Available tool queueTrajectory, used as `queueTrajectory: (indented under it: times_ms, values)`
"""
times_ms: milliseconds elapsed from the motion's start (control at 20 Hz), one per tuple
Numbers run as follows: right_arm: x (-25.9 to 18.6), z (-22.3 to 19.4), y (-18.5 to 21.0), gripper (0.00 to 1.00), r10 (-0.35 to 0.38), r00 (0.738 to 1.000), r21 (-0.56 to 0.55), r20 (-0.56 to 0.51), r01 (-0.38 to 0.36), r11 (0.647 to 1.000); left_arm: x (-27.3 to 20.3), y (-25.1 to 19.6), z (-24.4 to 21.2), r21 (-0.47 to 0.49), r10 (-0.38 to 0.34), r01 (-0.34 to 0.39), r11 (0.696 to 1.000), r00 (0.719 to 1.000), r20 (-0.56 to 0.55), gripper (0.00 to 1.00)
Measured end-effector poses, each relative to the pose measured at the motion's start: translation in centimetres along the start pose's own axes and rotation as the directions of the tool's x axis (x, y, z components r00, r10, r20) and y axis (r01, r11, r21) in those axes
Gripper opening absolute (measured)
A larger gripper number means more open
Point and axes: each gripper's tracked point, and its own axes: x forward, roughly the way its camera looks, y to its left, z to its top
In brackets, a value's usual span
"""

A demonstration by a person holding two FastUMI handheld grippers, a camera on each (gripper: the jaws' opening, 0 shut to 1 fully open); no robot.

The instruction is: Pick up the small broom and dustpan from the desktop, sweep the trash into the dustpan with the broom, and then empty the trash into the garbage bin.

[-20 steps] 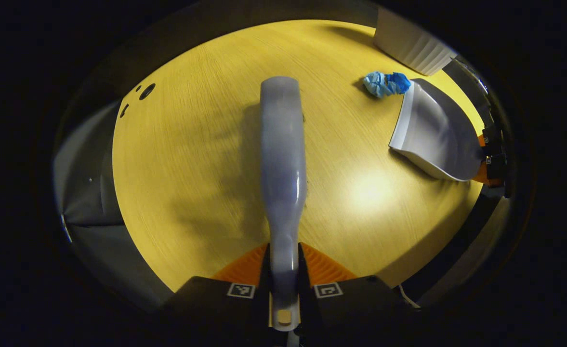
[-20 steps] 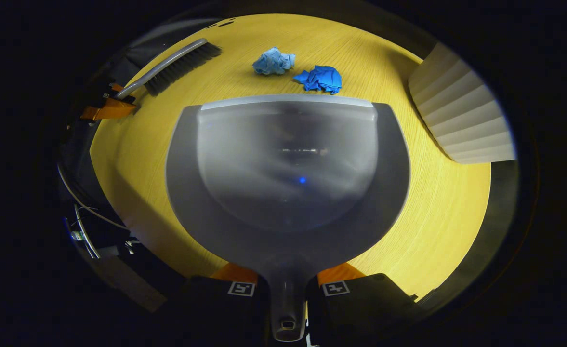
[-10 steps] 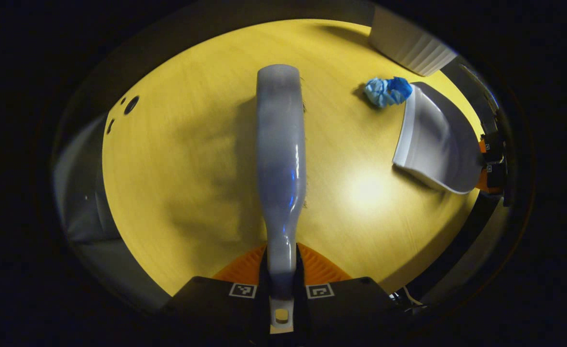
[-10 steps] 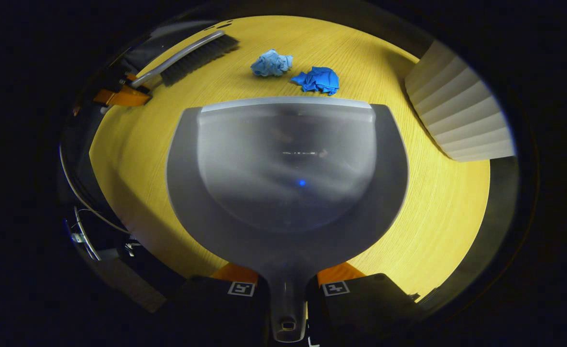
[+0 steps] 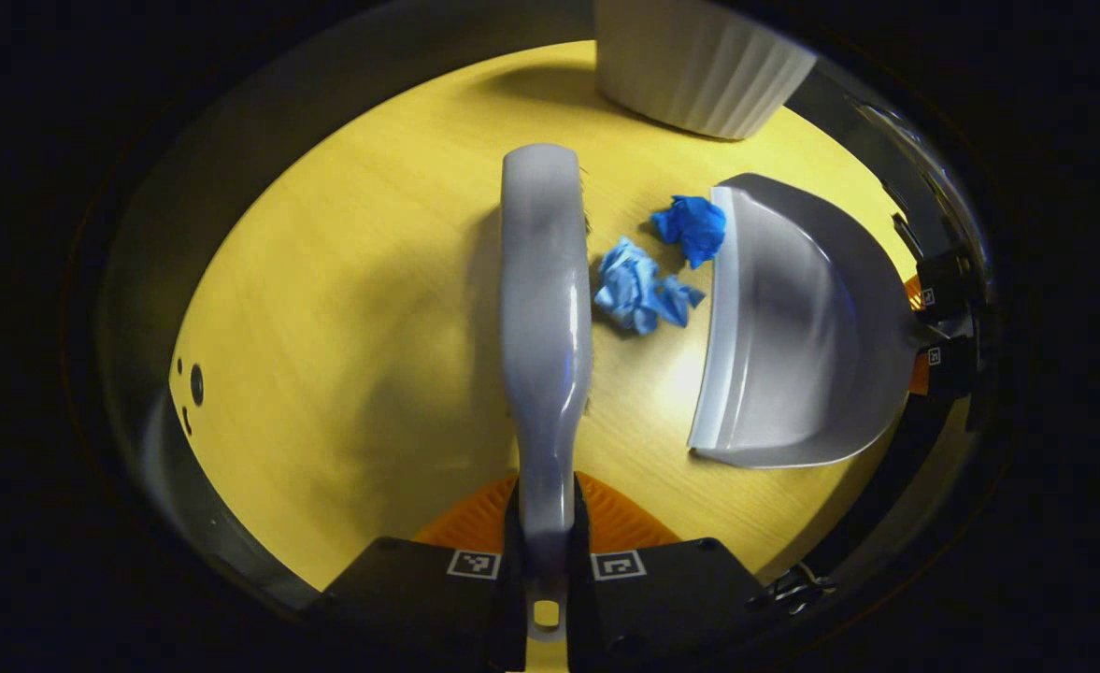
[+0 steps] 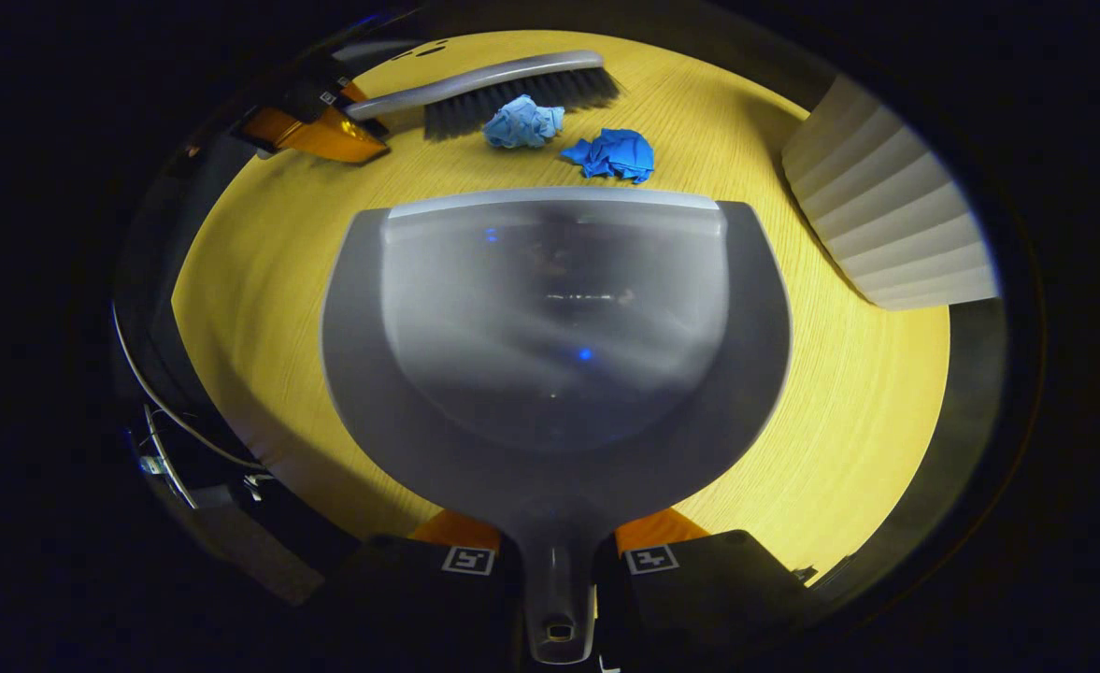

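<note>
your left hand-held gripper (image 5: 546, 561) is clamped on the broom (image 5: 543, 308) handle at the bottom centre of the left gripper view, the broom running up mid-frame. your right hand-held gripper (image 6: 559, 561) grips the dustpan (image 6: 557, 346) handle, the pan filling the centre of the right gripper view. two blue paper wads (image 5: 641, 294) (image 5: 692, 227) lie on the yellow worktop (image 5: 325, 327) between broom and dustpan lip. the white ribbed bin (image 5: 699, 61) stands at the top.
</note>
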Motion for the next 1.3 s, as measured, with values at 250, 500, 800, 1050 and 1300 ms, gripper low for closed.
queueTrajectory:
  times_ms: [250,500,800,1050,1300]
  values:
    - [0.0,0.1,-0.1,0.36,0.002,1.0,0.0,0.003,-0.002,1.0,-0.2,-2.4,0.8,0.128,-0.084,0.084,0.988,0.996,-0.003,0.21]
    - [0.0,0.1,-0.1,0.35,0.006,1.0,-0.002,0.008,-0.006,1.0,-0.9,-4.6,0.9,0.195,-0.166,0.163,0.967,0.986,-0.002,0.21]
    - [-0.1,0.2,-0.2,0.36,0.008,1.0,-0.004,0.01,-0.008,1.0,-1.7,-5.1,-0.3,0.204,-0.17,0.17,0.964,0.985,-0.016,0.2]
    - [0.1,0.2,-0.2,0.36,0.008,1.0,-0.011,0.023,-0.008,1.0,-2.1,-0.4,-2.6,-0.045,-0.04,0.042,0.998,0.999,0.032,0.2]
    - [0.1,0.2,-0.3,0.36,-0.001,1.0,-0.003,0.03,0.002,1.0,-2.4,1.5,-8.3,-0.269,-0.002,0.008,0.963,1.0,0.025,0.2]
